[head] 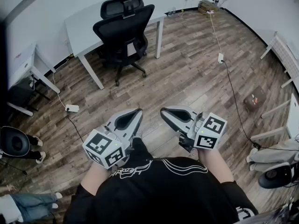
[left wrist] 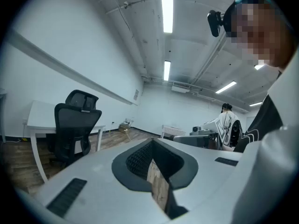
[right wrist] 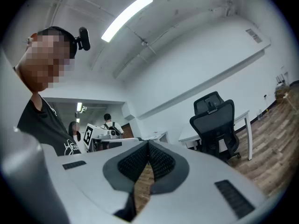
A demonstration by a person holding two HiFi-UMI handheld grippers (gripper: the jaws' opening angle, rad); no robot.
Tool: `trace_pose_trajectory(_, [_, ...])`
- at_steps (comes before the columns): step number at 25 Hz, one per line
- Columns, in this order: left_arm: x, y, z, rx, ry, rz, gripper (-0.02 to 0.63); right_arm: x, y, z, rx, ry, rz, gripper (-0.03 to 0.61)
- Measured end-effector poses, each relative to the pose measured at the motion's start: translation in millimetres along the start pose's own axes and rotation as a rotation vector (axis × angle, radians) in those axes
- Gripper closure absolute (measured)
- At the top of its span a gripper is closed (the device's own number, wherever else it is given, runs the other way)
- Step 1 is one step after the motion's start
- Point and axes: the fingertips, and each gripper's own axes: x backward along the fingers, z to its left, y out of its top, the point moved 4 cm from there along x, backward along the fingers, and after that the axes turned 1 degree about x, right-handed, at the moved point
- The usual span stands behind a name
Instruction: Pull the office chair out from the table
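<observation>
You're in an open-plan office workroom. Signs:
- A white rectangular table (head: 81, 26) stands against a plain white wall, with a black mesh-backed office chair (head: 124, 27) on a castor base at it.
- More white desks (head: 22, 63) line the left side.
- On the grey-brown wood-plank floor (head: 187, 83), a thin black cable (head: 236, 101) trails to a white power strip (head: 220, 58).
- Overhead are long fluorescent strip lights (left wrist: 166, 8) and bare conduit.
- At the far end, a seated person in white (left wrist: 226, 120) is among the benches.
</observation>
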Motion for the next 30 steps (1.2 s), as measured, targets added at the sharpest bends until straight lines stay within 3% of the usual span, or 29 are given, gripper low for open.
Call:
trace_pose_trajectory(10, [3.2, -2.0, 4.4, -0.016, -0.007, 0.018, 0.607, -4.6, -0.4, -3.3, -0.013, -0.008, -0.014, 0.543])
trace_pose_trajectory(16, [-5.4, 3.7, 18.2, -0.013, -0.015, 0.018, 0.607, -15.6, 6.5, -12.2, 0.029, -0.014, -0.005, 0.541])
trace_pose_trajectory(24, [-47.7, 1.5, 75.4, 0.037, -0.033, 0.068, 0.607, -43.0, 3.5, -73.7, -0.023, -0.069, 0.015, 0.541])
trace_pose_trajectory(30, [-87.2, 5.6, 136.8, 0.023, -0.040, 0.118, 0.607, -83.5, 6.6, -135.1, -0.075, -0.079, 0.013, 0.541])
